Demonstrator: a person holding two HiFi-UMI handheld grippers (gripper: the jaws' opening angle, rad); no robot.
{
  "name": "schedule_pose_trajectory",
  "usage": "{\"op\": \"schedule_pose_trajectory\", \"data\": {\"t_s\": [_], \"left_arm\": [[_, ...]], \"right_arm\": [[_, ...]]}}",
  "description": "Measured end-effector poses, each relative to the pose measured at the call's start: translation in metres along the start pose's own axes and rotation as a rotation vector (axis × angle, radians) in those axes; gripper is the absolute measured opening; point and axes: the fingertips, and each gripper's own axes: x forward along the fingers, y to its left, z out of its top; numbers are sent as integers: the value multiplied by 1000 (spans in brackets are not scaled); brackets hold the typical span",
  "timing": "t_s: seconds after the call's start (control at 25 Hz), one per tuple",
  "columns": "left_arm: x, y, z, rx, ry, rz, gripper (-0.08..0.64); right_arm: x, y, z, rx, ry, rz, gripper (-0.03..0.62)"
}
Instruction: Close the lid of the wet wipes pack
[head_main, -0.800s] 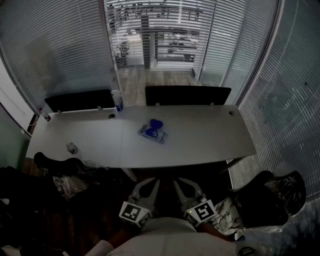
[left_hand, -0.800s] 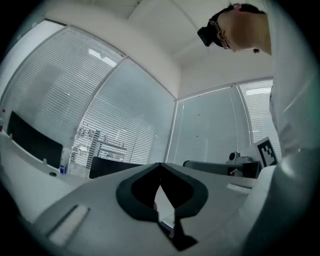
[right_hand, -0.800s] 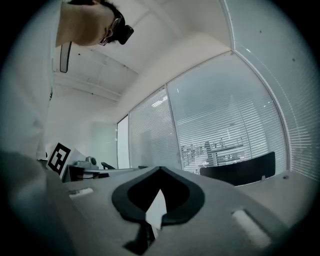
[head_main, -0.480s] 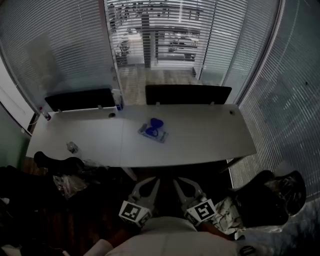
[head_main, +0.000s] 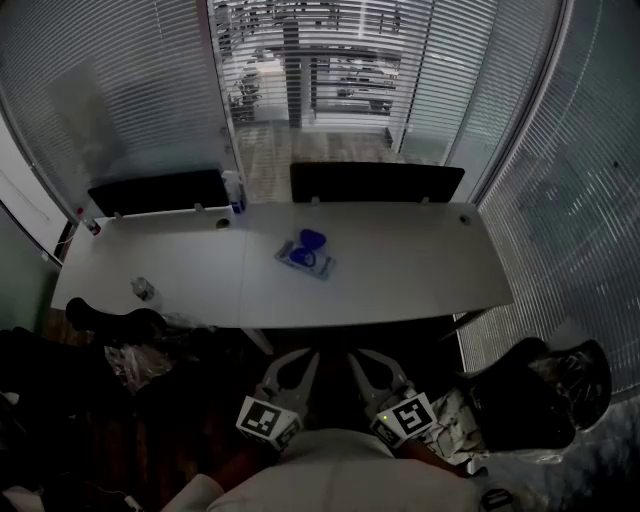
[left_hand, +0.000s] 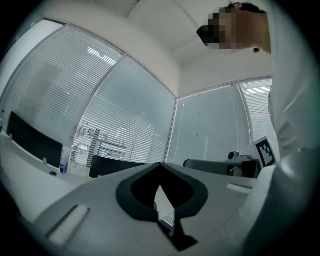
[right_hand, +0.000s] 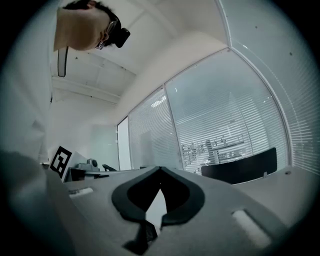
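Observation:
The wet wipes pack (head_main: 305, 256) lies near the middle of the white table (head_main: 400, 280), and its blue lid stands open at the pack's far end. Both grippers hang low, close to my body and well short of the table's front edge. My left gripper (head_main: 292, 368) and my right gripper (head_main: 372, 368) sit side by side with nothing in them. In the left gripper view the jaws of the left gripper (left_hand: 160, 167) meet at the tips. The right gripper (right_hand: 160, 172) looks the same in its own view. Neither gripper view shows the pack.
A small bottle (head_main: 143, 290) stands at the table's left front and a blue-capped bottle (head_main: 234, 196) at the back. Two black partitions (head_main: 160, 192) (head_main: 375, 182) line the far edge. Dark chairs (head_main: 110, 322) (head_main: 530, 390) flank me. Glass walls with blinds surround the room.
The head view has shifted slightly, so the table sits a little higher in the frame. Both grippers stay low by my body, and the pack has not moved.

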Motion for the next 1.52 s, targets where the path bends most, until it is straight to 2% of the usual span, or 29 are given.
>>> {"op": "schedule_pose_trajectory", "data": {"t_s": [0.32,0.48,0.92,1.12,1.52], "left_arm": [[3,-6,-6,-3,19,2,3],[9,-13,-11,14,21,-4,3],[39,-59,-28,11,49,-7,3],[50,-80,-42,18,67,-16,3],[72,-90,-40,40,64,-37,3]], "right_arm": [[-5,-5,1,0,-9,0,0],[-14,-13,1,30,-13,-14,0],[-56,-50,5,44,-39,-19,0],[-75,-64,-1,54,-20,-20,0],[-82,-84,5,64,-66,-40,0]]}}
